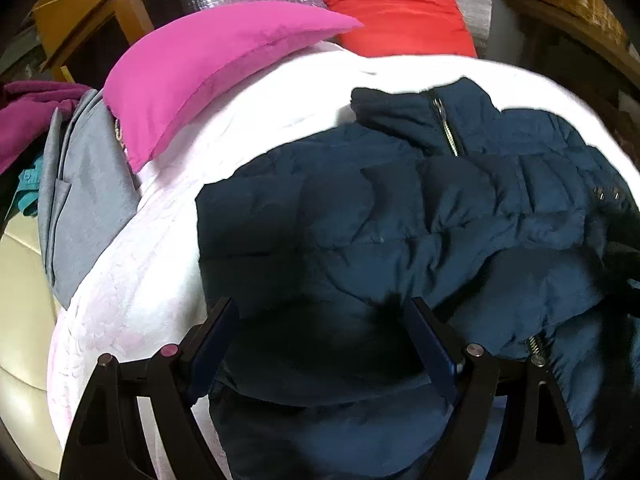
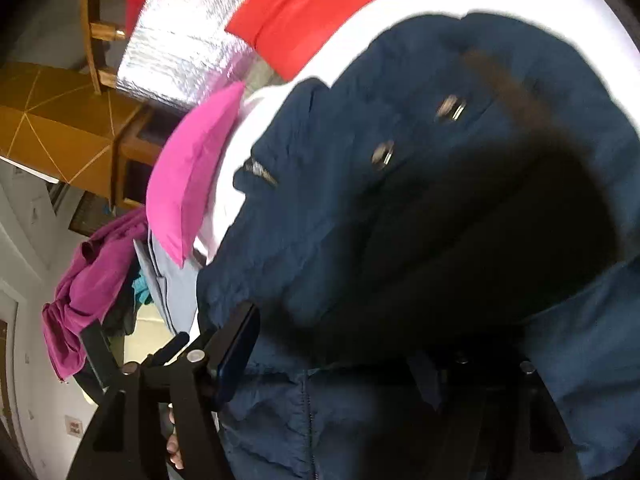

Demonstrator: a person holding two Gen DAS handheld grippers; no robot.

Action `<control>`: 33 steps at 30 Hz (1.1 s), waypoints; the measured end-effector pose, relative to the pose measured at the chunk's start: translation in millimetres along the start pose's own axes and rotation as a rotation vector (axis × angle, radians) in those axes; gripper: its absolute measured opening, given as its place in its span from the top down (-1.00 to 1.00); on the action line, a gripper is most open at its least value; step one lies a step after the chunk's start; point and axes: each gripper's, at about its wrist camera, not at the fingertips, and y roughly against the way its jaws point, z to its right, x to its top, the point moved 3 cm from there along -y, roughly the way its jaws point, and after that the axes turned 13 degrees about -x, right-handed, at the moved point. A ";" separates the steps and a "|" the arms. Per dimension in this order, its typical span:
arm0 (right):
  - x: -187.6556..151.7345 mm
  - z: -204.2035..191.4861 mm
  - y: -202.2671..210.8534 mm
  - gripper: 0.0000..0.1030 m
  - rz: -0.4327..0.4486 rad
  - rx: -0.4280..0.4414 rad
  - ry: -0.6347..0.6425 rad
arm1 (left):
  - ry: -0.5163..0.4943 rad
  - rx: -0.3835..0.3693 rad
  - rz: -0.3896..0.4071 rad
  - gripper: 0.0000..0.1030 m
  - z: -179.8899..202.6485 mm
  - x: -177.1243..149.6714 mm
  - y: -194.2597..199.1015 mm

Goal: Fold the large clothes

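The left gripper [image 1: 320,344] hangs close over the near part of a navy puffer jacket [image 1: 400,208], jaws spread wide, the padded cloth bulging up between them with neither pad pressing on it. The right gripper [image 2: 340,344] is buried in the jacket's folds; only its left finger [image 2: 236,348] shows, so its grip cannot be told. The jacket lies rumpled on a white bedspread [image 1: 168,248]. Left of it hangs a grey garment [image 1: 88,208]. Farther off lie a magenta pillow [image 1: 208,68] and a red pillow [image 1: 400,8].
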 end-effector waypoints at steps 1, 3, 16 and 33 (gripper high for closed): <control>-1.6 -3.7 -1.2 -0.34 0.013 -0.014 0.020 | -0.012 0.011 -0.017 -0.66 2.6 -1.3 -5.7; -2.4 -10.6 -6.1 0.08 0.029 -0.064 0.057 | -0.024 0.023 -0.038 -0.66 4.7 -2.5 -13.3; -0.5 -18.9 -8.3 0.32 0.070 -0.170 0.146 | -0.042 0.039 -0.060 -0.66 7.6 -4.1 -18.6; -25.2 -77.0 40.4 -0.10 0.058 -0.011 0.354 | 0.106 0.090 -0.003 -0.66 -48.2 -6.0 12.8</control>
